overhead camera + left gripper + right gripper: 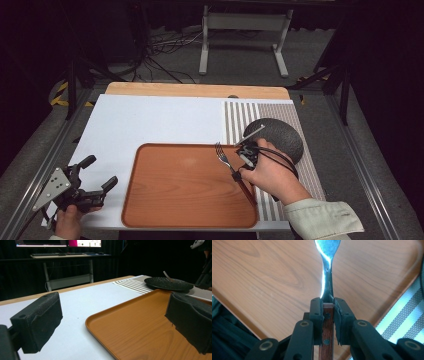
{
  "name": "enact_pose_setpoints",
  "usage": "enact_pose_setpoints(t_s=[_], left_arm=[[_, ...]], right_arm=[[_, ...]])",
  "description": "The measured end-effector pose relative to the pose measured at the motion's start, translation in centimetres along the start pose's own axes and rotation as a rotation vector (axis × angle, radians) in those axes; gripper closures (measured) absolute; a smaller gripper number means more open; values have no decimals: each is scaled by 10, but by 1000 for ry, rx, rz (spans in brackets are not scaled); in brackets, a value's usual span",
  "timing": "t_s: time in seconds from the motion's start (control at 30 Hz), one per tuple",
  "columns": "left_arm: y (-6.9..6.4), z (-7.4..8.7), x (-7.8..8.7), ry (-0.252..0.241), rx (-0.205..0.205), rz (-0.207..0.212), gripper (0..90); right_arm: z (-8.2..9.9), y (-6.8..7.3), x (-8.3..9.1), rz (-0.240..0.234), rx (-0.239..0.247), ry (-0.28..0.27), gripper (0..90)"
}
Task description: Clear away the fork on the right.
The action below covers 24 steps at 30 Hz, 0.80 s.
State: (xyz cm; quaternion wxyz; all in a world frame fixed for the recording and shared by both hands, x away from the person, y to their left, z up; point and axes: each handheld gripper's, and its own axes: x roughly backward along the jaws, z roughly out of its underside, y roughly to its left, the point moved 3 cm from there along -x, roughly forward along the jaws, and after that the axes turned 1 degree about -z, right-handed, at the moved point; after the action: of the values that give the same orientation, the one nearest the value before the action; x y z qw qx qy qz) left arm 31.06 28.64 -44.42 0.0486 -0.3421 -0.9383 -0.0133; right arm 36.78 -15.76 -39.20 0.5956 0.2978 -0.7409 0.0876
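We hold the right gripper [328, 306] clamped on the wooden handle of one fork [226, 161], its tines over the right part of one brown tray [175, 195]. The left gripper [95, 186], jaws spread and empty, sits near the tray's left edge. One dark plate [282, 135] lies on one striped mat [240, 117], far right. A white table [135, 120] carries everything; a desk with monitors [58, 243] stands in the dark room beyond.

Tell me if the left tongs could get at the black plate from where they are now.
Probably not directly. The left tongs sit open at the table's near left corner, while the black plate lies far right, past the wooden tray and the right tongs holding the fork.
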Motion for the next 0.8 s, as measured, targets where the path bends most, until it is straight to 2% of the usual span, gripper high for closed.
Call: enact_pose_setpoints(t_s=[0.43, 0.8], left_arm=[[-1, 0, -1, -4, 0, 2, 17], [-1, 0, -1, -6, 0, 1, 17]], right_arm=[[1, 0, -23, 14, -59, 56, 783], [-1, 0, -39, 30, -78, 89, 783]])
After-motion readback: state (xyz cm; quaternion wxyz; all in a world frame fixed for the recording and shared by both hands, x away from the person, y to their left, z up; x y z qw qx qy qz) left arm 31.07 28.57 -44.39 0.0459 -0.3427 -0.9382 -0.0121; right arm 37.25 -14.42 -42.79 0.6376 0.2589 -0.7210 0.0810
